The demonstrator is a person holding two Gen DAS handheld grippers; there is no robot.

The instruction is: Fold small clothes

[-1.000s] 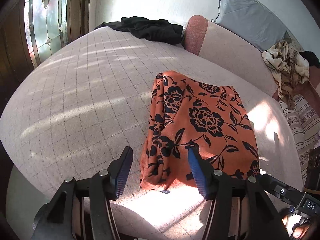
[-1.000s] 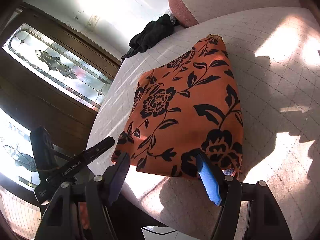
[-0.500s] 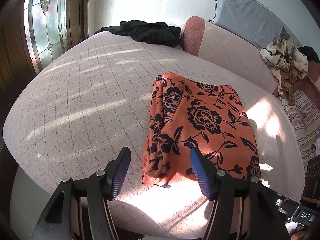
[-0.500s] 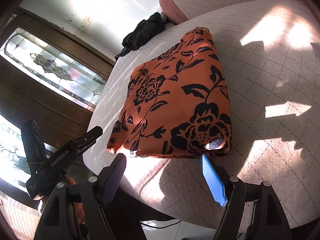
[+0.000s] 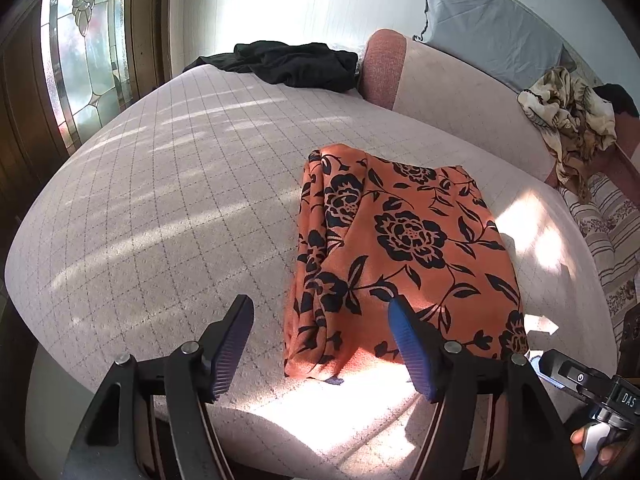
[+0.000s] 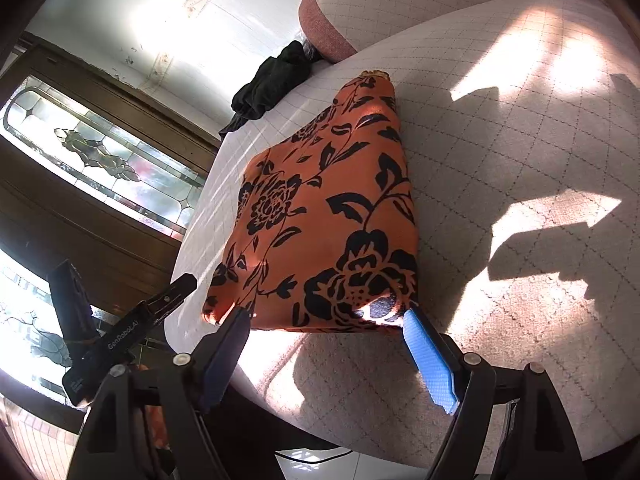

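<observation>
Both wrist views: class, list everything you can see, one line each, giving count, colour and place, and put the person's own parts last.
Floral cloth: one, orange with black flowers, folded on the bed near its front edge.
Bed: one, pale quilted cover, fills the middle.
Black garment: one, crumpled at the bed's far end.
Bolster: one, pink, beside the black garment.
Pillow: one, grey, against the wall.
Patterned cloth: one, cream and brown, bunched at far right.
Glass door: brown frame, leaded panes, left.
Left hand-held gripper: black, blue pads, open, before the cloth's near edge.
Right hand-held gripper: same, open, at the cloth's near edge.
</observation>
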